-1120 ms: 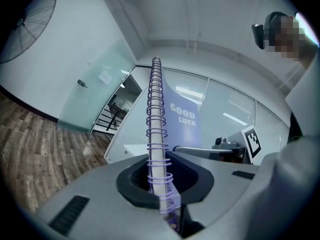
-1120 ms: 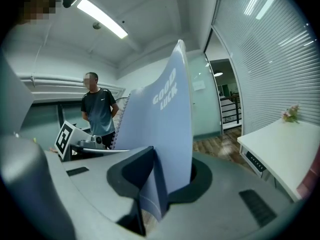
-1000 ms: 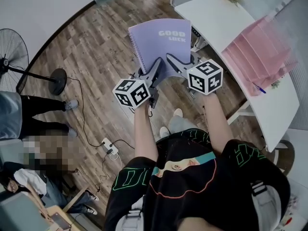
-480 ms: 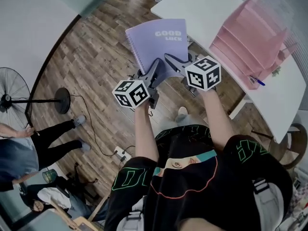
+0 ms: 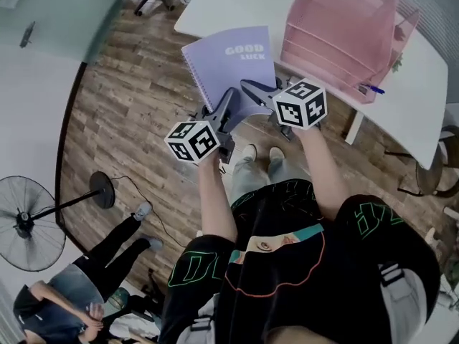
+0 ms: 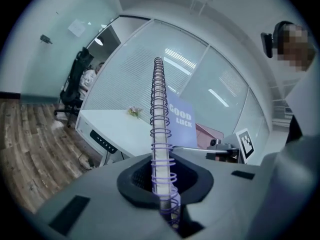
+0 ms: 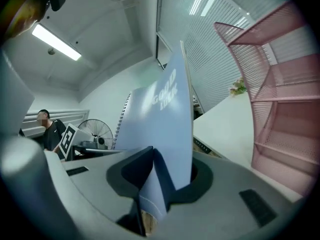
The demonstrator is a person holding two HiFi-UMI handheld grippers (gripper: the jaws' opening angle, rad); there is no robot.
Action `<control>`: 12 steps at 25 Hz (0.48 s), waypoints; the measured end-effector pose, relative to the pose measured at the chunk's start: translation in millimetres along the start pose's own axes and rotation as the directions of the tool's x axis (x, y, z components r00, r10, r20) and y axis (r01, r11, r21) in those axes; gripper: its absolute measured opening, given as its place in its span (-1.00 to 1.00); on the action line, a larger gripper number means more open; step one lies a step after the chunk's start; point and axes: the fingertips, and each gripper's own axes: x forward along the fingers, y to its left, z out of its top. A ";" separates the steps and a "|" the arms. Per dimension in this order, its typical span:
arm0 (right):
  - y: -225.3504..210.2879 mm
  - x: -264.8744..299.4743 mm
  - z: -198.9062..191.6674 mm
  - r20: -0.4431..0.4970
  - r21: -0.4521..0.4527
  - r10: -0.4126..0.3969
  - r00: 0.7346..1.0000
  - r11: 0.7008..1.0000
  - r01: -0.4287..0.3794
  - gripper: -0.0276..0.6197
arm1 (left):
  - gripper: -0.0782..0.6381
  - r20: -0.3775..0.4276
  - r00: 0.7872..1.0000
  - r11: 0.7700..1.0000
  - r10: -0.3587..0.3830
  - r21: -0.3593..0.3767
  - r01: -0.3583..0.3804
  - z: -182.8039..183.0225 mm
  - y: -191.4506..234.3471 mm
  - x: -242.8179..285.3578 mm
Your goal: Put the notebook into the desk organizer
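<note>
Still on the carry step. The white desk point(image 5: 237, 4) and pink mesh desk organizer point(image 5: 337, 31) are close ahead, and the purple spiral notebook point(image 5: 229, 67) is in the air just short of them. The left gripper point(image 5: 231, 104) is clamped on its spiral edge, and the right gripper point(image 5: 252, 89) pinches the cover's bottom edge. Next I'd say line it up edge-on with a slot. The slot openings are hard to make out, and the organizer's top is cut off.
</note>
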 end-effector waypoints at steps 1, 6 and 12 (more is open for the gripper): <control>-5.3 -1.9 -1.7 0.004 0.014 -0.022 1.000 1.000 0.022 -0.67 | -0.68 -0.021 1.000 1.000 -0.023 -0.003 0.023 -2.1 0.2 5.5; -23.6 -0.7 -12.8 0.010 0.084 -0.112 0.994 0.990 0.111 -0.67 | -0.69 -0.113 0.987 0.994 -0.111 -0.030 0.108 -12.2 9.9 23.1; -46.3 -13.3 -45.9 0.024 0.194 -0.242 0.970 0.953 0.233 -0.67 | -0.69 -0.253 0.932 0.966 -0.259 -0.079 0.246 -45.4 13.8 44.1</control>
